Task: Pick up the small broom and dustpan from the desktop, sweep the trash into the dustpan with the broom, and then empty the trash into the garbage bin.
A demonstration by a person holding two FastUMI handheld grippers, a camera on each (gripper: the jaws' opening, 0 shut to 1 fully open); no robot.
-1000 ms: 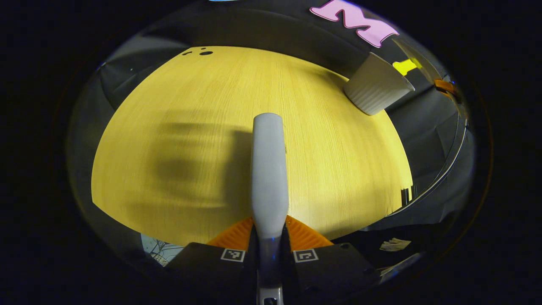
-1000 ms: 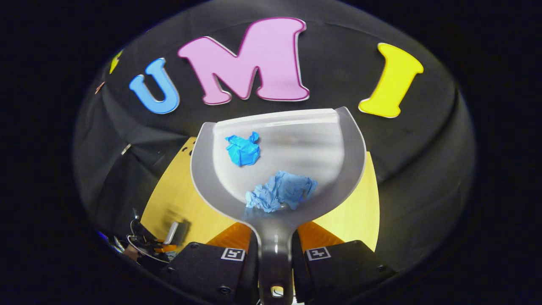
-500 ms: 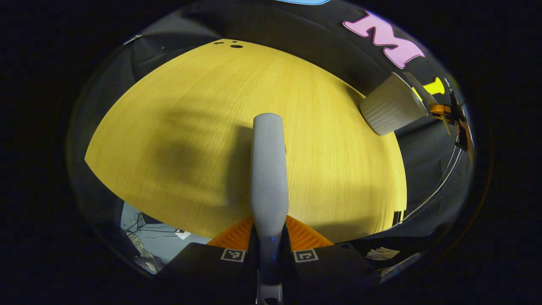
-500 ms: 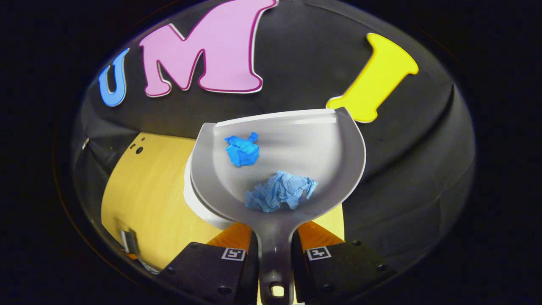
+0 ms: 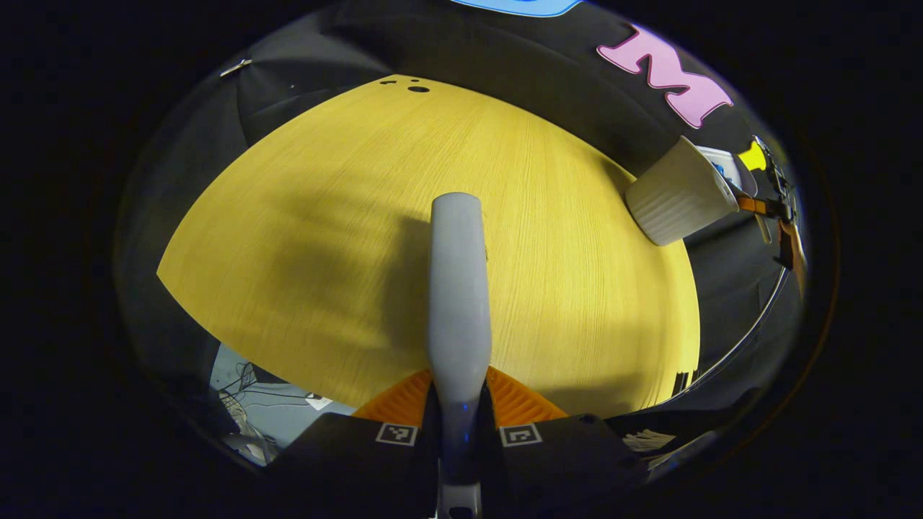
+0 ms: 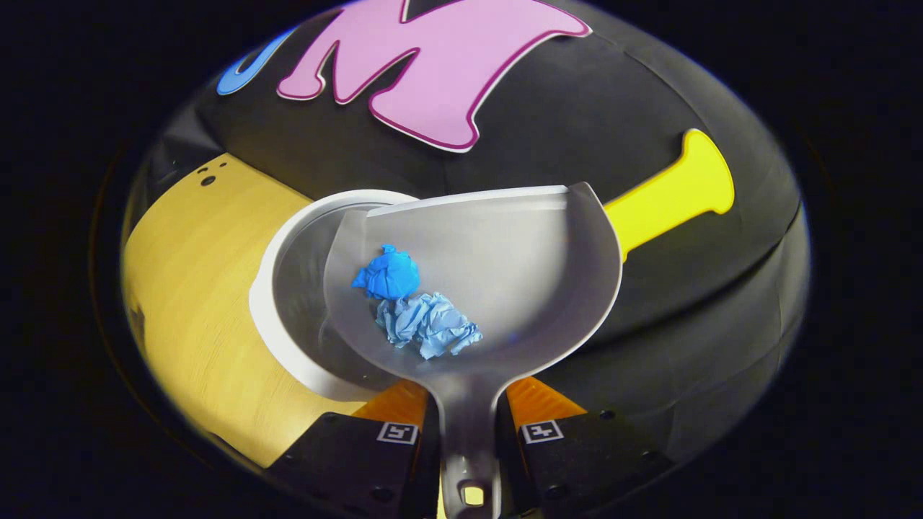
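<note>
Firmly closed, the right gripper (image 6: 467, 414) has its jaws clamped on the dustpan (image 6: 505, 259) handle; two blue paper wads (image 6: 414, 306) lie in the pan, which hangs over the white garbage bin (image 6: 288, 238) at nine o'clock. The left gripper (image 5: 459, 414) pinches the broom (image 5: 458, 288) handle above the tabletop (image 5: 303, 238), with the bin at two o'clock.
</note>
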